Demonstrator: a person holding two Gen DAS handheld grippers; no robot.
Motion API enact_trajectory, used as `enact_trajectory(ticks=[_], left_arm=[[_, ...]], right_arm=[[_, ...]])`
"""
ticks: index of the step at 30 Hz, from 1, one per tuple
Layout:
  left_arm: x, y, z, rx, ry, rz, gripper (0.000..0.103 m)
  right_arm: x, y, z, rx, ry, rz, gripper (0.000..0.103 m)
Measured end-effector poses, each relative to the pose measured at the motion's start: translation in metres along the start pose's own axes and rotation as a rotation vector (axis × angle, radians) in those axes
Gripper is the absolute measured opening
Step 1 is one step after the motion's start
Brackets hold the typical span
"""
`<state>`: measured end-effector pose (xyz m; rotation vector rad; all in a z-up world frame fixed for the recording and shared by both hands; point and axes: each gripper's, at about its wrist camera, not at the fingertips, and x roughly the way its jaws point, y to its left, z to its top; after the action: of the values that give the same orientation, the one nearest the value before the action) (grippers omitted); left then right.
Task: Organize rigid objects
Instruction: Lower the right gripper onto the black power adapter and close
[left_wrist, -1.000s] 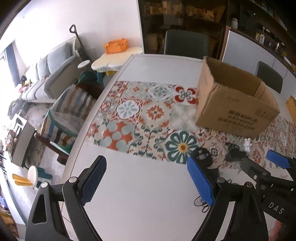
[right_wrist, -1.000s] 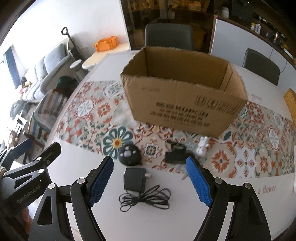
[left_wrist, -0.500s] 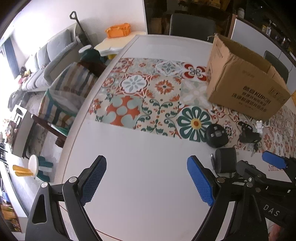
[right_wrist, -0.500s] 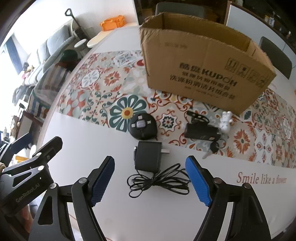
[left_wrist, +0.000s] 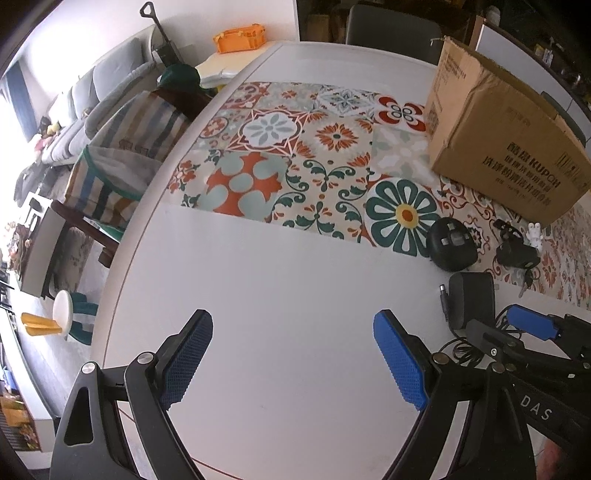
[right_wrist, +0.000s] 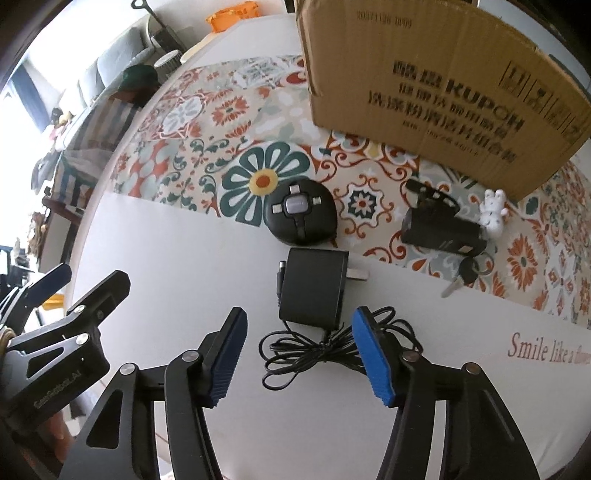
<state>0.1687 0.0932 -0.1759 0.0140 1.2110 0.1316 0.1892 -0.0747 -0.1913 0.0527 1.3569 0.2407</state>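
Note:
A black power adapter (right_wrist: 314, 288) with a coiled cable (right_wrist: 325, 350) lies on the white table just ahead of my right gripper (right_wrist: 299, 325), which is open, its fingers straddling the cable. Behind it sit a round black remote-like device (right_wrist: 299, 212), a black bike-light-like object (right_wrist: 439, 225) with a key (right_wrist: 461, 278), and a small white figurine (right_wrist: 493, 214). An open cardboard box (right_wrist: 436, 85) stands behind them. My left gripper (left_wrist: 291, 332) is open and empty over bare table, left of the adapter (left_wrist: 471, 299).
A patterned floral mat (left_wrist: 295, 155) covers the table's middle. The rounded table edge (left_wrist: 122, 251) runs along the left, with a striped chair (left_wrist: 122, 155) and a sofa (left_wrist: 85, 96) beyond. Dark chairs stand behind the table.
Both grippers have dropped lower and moved forward toward the table. The right gripper has narrowed its opening and now brackets the adapter's cable.

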Motion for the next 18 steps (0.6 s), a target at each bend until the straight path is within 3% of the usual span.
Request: enact_trajectory(ticks=[18], left_arm=[[0.024, 0.005, -0.007, -0.028, 0.05, 0.0, 0.09]], right_arm=[[0.028, -0.005, 0.005, 0.02, 0.019, -0.006, 0.05]])
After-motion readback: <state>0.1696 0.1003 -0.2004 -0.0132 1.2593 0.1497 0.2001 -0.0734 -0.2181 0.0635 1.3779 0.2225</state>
